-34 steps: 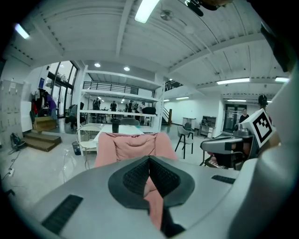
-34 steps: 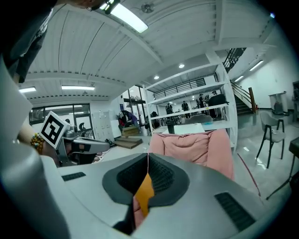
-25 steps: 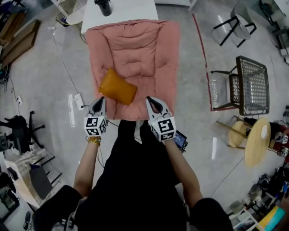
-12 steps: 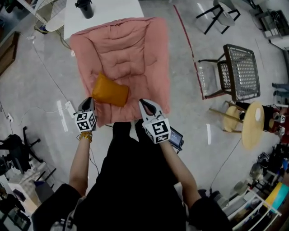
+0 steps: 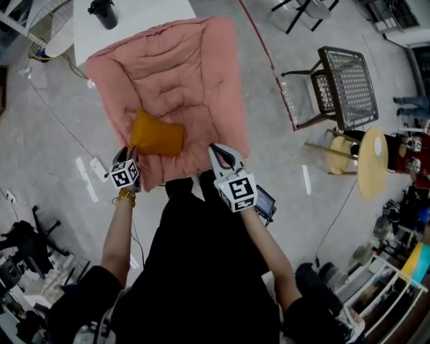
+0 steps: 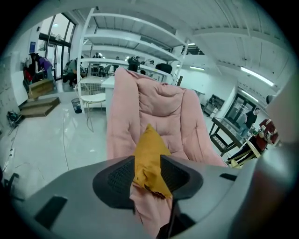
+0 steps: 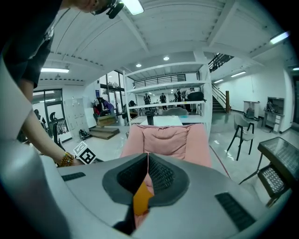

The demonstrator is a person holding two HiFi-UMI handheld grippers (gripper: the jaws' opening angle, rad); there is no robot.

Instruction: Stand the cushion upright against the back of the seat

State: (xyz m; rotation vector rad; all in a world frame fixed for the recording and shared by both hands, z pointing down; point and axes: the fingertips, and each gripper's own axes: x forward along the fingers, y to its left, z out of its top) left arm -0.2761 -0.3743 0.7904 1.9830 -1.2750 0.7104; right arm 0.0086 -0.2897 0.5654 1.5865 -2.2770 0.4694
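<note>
An orange cushion (image 5: 156, 136) lies flat on the near left of the pink padded seat (image 5: 181, 74), whose tall back rises at the far side. My left gripper (image 5: 126, 153) is at the cushion's near left corner. Its jaws are opening, and in the left gripper view the cushion's corner (image 6: 148, 154) shows in the gap of the left gripper (image 6: 147, 176), with pink seat fabric below it. My right gripper (image 5: 220, 151) hovers at the seat's front edge, shut and empty. Through the right gripper's (image 7: 147, 173) slit I glimpse the cushion (image 7: 141, 201) and the seat back (image 7: 163, 140).
A white table (image 5: 144, 13) with a black flask (image 5: 103, 12) stands behind the seat. A metal mesh chair (image 5: 342, 87) and a round wooden table (image 5: 375, 171) are to the right. A power strip (image 5: 87, 178) and cables lie on the floor at left.
My left gripper has dropped down to the cushion's near corner and its jaws have parted. The right gripper has stayed by the seat's front edge.
</note>
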